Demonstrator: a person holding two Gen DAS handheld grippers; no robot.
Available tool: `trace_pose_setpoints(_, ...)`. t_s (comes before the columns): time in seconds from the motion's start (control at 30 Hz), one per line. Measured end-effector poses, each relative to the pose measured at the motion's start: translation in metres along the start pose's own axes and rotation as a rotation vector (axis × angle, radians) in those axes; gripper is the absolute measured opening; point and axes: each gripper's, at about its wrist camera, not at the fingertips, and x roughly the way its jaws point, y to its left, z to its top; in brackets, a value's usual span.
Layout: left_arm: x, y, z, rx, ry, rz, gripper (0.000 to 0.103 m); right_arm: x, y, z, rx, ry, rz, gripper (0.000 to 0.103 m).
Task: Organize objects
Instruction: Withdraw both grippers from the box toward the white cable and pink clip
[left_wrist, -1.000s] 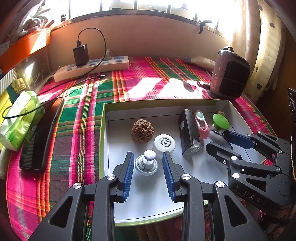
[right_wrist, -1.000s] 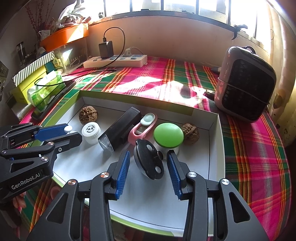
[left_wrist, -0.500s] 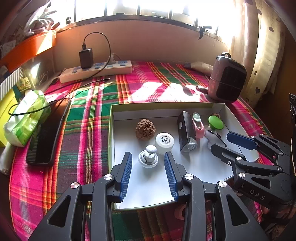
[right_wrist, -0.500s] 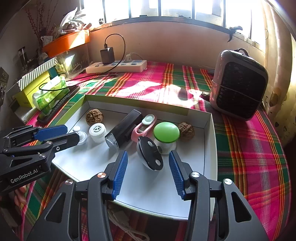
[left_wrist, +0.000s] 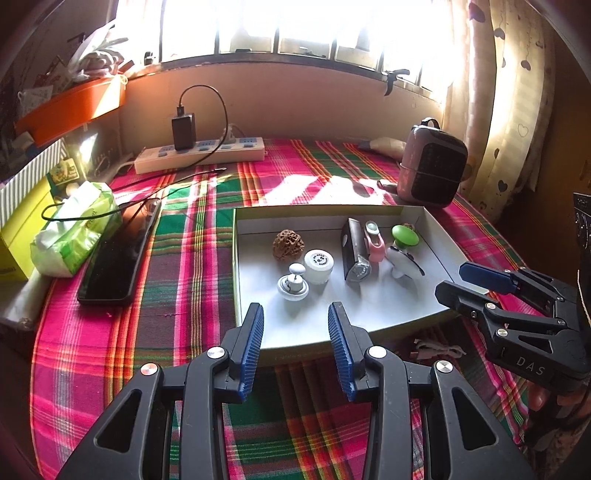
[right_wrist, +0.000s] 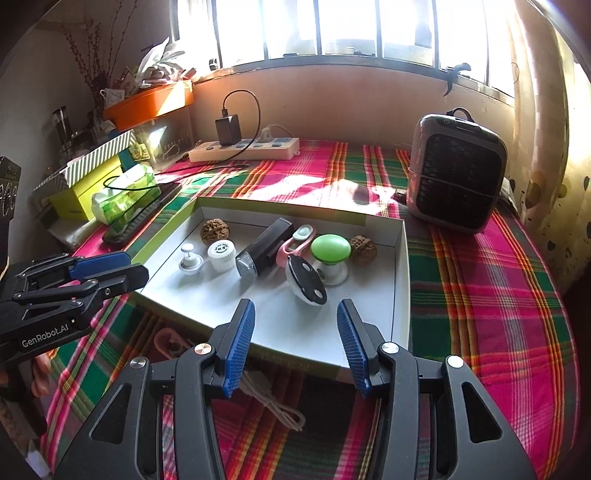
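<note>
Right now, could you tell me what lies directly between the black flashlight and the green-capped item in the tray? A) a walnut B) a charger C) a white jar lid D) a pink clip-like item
D: the pink clip-like item lies alongside the black flashlight, with the green-capped item on its other side.

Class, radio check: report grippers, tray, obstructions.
Left gripper and right gripper: jaws open, empty. White tray holds all small items. Nothing in the way.
</note>
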Motion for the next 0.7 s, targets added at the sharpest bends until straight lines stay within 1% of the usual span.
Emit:
trace_pose_setpoints(0.27,-0.011,-0.001,-0.015,-0.004,0.013,-0.039,0.034,-0.013,0.005,-0.013,-0.027,-0.004,0.024,0.048)
trace_pose_setpoints(0.4,-0.008,-0.005,-0.023,0.008,0.046,-0.082,0.034,-0.011,0.009,-0.021,-0.049,0.014,0.027,0.048)
trace_pose_setpoints(0.6,-0.005,-0.012,-0.029,0.028,0.070,-0.110,0.034,-0.007,0.009,-0.029,-0.048,0.044,0.046,0.048)
trace_pose_setpoints(0.7,-0.002,-0.014,-0.030,0.025,0.077,-0.118,0.035,-0.003,0.011,-0.030,-0.046,0.064,0.074,0.048)
